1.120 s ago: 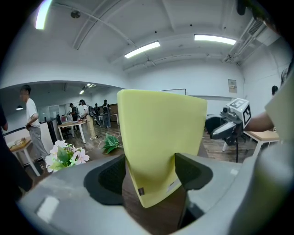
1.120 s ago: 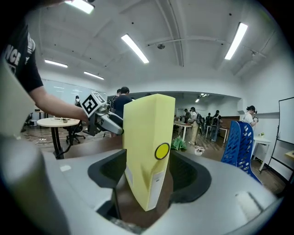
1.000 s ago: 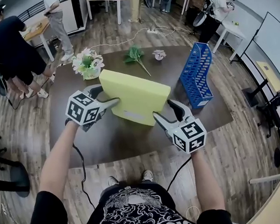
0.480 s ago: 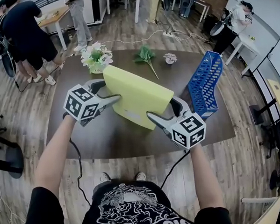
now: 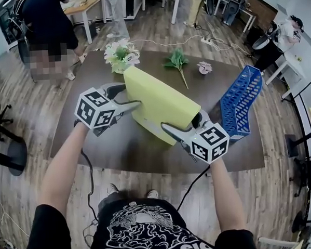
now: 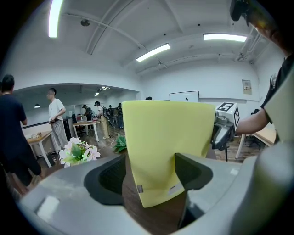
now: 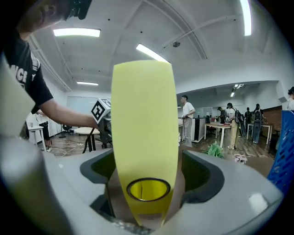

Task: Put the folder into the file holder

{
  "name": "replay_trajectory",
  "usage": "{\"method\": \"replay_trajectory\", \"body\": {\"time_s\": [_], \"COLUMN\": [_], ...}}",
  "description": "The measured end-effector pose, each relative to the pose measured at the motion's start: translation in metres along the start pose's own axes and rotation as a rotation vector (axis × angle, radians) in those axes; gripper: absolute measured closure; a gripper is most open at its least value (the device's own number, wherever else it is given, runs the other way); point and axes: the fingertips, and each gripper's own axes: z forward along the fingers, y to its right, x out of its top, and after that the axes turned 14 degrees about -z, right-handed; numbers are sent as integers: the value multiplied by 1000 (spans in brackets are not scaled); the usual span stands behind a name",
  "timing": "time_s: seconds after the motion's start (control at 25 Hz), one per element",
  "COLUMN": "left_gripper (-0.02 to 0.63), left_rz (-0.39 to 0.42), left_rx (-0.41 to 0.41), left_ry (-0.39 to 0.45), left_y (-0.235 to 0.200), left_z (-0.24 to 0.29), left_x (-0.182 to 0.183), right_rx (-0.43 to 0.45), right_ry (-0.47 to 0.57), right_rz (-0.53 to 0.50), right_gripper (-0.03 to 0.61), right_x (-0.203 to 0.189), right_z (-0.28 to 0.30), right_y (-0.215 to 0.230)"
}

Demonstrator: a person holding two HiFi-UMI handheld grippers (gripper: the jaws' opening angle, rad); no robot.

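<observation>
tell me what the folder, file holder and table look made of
Folder: looks like card under a matte pale yellow cover; flat even colour, dark-rimmed finger hole in the spine.
File holder: moulded plastic, probably; uniform blue, slotted walls.
Table: dark brown wood-look top, smooth; solid wood or laminate cannot be told.

Dark brown counter (image 5: pixel 120 152) on wood plank floor (image 5: pixel 25 128).
On the counter: flower bunch (image 5: pixel 121 54) at far-left edge, green sprig (image 5: pixel 177 60) lying flat mid-far side, small pink flower (image 5: pixel 204 68) just right of the sprig, blue file holder (image 5: pixel 240 104) at the right end, well apart from the rest.
</observation>
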Motion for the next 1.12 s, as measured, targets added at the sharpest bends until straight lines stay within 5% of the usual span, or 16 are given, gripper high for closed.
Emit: {"method": "replay_trajectory", "body": {"time_s": [0.64, 1.12], "left_gripper": [270, 272], "left_rz": [-51, -110], "left_rx": [71, 118], "left_ry": [13, 47], "left_y": [5, 4], "left_z": [-6, -14], "left_x": [-3, -4], "right_rx": [73, 14], "right_ry": [52, 0], "right_rz": [-2, -79], "right_gripper": [136, 305], "right_x": [16, 5], "right_z": [16, 21], "right_y": [-12, -2]}}
